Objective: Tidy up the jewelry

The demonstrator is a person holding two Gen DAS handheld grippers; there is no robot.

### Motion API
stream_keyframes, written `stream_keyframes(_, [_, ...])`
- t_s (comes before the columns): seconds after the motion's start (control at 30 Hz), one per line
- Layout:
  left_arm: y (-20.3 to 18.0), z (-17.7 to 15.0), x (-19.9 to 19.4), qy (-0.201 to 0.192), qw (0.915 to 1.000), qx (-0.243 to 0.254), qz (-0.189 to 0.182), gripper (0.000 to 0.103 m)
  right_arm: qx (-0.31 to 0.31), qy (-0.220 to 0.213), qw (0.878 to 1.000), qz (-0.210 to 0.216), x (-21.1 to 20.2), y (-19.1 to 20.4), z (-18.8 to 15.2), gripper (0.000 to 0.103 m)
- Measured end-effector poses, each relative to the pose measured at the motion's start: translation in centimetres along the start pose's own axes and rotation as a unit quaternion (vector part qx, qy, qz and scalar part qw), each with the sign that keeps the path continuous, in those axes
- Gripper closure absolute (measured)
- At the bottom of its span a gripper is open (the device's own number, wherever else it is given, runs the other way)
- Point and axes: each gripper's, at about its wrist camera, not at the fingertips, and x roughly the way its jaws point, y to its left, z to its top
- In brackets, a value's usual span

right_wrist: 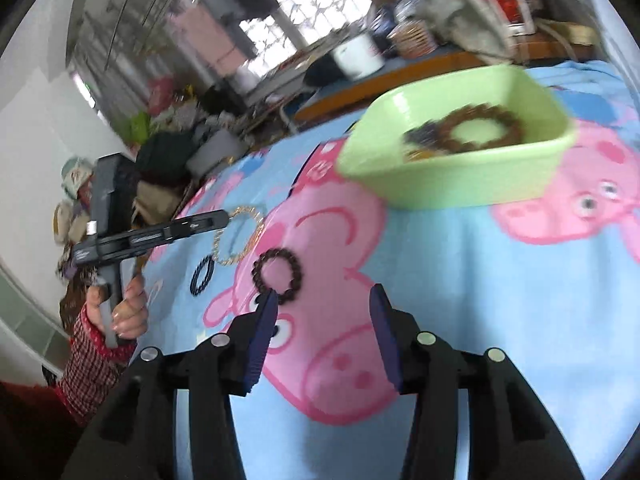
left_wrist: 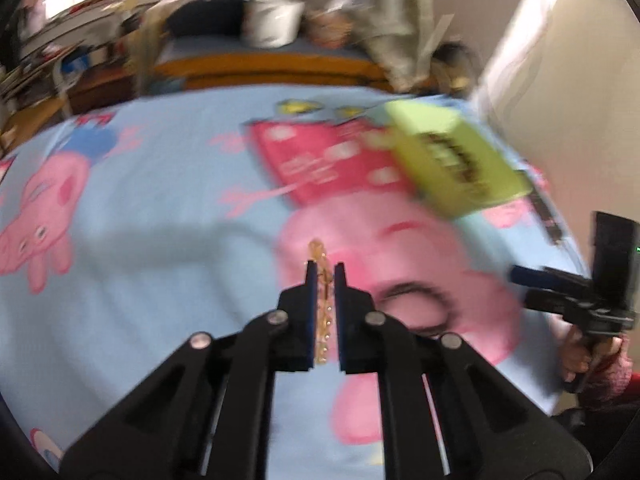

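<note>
nearest the lens, the left tongs (left_wrist: pixel 325 270) are closed on a thin gold beaded bracelet (left_wrist: pixel 322 304), which stands edge-on between the blue pads and pokes out past their tips. below lies a light blue cartoon-pig blanket (left_wrist: pixel 152 280) spread over the tabletop. a pale green rectangular plastic tray (right_wrist: pixel 452 176) rests on the blanket further back, holding a brown beaded bracelet (right_wrist: pixel 486 128) and some darker pieces too blurred to tell. in the right wrist view, the right tongs (right_wrist: pixel 322 300) stand open with nothing between the pads; a dark brown round-bead bracelet (right_wrist: pixel 278 274) lies flat just past the left pad. a small dark blue bracelet (right_wrist: pixel 202 274) lies beside it, near the hanging gold loop. a hand (right_wrist: pixel 126 308) in a red checked sleeve grips the left handle.
</note>
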Motion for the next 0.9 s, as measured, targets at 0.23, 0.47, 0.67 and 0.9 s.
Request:
stream_keyframes(0.23, [-9.5,2.8,-0.7,-0.015,0.9941,0.07,-0.081,0.096,0.023,-0.053,0.998,-0.015,-4.2,-2.3,-0.4,0.085])
stream_keyframes(0.47, [-15.1,2.7,3.4,0.018,0.9864,0.098,-0.13,0.096,0.026,-0.067,0.996,-0.056,-7.1,-5.1,-1.9,0.084])
stream_keyframes(0.67, [-14.7,-0.6,10.1,0.097,0.9882,0.115,-0.03,0.077,-0.003,-0.046,0.995,-0.09,-6.9,-5.7,-2.7,0.084])
stream_keyframes(0.9, [-13.5,-0.4,7.3,0.066,0.992,0.107,-0.018,0.06,-0.082,-0.028,0.992,-0.095,-4.1,-3.0,-0.4,0.086])
